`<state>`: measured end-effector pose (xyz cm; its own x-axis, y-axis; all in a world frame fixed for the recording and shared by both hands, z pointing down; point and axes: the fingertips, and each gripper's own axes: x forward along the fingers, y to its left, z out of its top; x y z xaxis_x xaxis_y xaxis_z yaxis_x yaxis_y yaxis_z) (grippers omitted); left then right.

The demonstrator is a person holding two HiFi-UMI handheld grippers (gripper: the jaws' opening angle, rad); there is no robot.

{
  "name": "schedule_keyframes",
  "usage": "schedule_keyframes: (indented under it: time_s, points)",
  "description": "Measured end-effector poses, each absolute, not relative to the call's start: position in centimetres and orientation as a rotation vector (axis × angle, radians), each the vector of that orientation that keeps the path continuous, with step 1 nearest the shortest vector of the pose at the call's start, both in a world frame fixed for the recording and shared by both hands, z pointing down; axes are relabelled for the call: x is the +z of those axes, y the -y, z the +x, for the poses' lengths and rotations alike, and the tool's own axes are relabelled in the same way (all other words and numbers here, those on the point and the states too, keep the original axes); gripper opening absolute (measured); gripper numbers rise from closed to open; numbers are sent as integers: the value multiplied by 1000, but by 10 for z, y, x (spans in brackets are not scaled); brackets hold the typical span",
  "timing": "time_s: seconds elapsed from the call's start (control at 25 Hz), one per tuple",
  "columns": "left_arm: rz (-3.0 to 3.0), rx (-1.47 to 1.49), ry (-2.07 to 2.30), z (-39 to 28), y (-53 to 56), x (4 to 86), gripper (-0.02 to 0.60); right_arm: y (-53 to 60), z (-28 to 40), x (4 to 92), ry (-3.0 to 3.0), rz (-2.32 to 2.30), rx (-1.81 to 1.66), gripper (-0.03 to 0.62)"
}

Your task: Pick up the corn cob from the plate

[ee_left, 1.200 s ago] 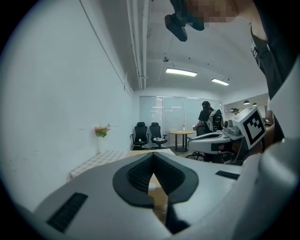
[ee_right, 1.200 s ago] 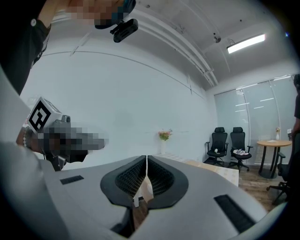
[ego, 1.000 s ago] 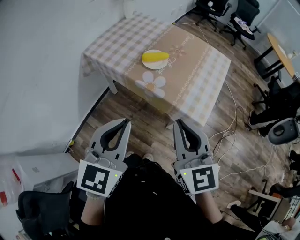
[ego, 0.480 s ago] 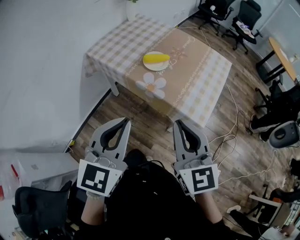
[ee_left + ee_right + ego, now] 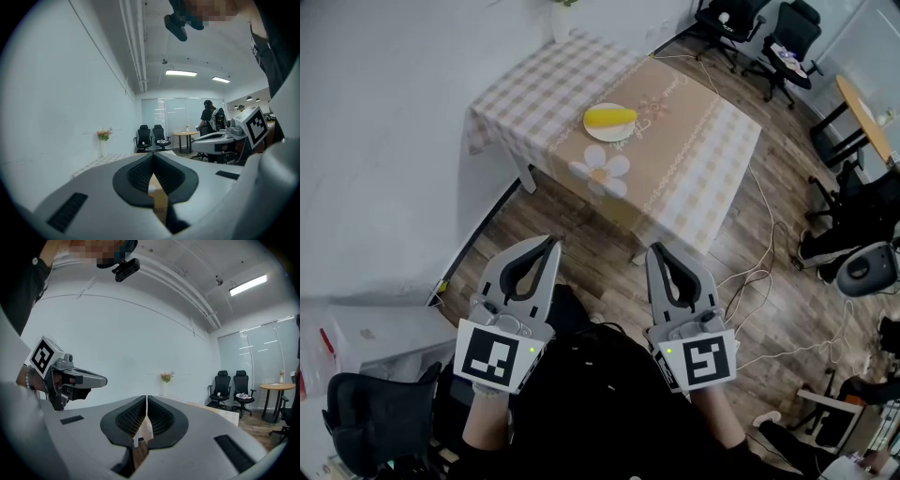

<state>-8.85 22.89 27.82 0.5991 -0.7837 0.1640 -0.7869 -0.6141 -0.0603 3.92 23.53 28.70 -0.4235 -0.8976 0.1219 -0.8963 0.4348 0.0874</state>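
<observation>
A yellow corn cob (image 5: 609, 116) lies on a white plate (image 5: 610, 132) on a table (image 5: 675, 178) covered with a checked cloth, far ahead in the head view. My left gripper (image 5: 551, 244) and right gripper (image 5: 655, 249) are held side by side near my body, well short of the table and over the wooden floor. Both are shut with nothing between the jaws. In the left gripper view the jaw tips (image 5: 153, 154) meet. In the right gripper view the tips (image 5: 146, 398) also meet. The corn does not show in either gripper view.
A white wall runs along the left. Office chairs (image 5: 769, 33) stand beyond the table, and a round table (image 5: 862, 108) is at the right. Cables (image 5: 759, 272) trail over the wooden floor right of the table. A dark chair (image 5: 375, 422) is at lower left.
</observation>
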Motion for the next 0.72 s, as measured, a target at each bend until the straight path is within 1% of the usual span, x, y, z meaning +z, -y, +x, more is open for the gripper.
schedule_keyframes:
  time_s: [0.4, 0.72]
  points:
    - [2829, 256, 1322, -81, -211, 278, 12, -226, 42, 286, 2495, 1631, -26, 44]
    - [2868, 262, 1259, -82, -186, 247, 12, -205, 38, 258, 2462, 1672, -17, 44]
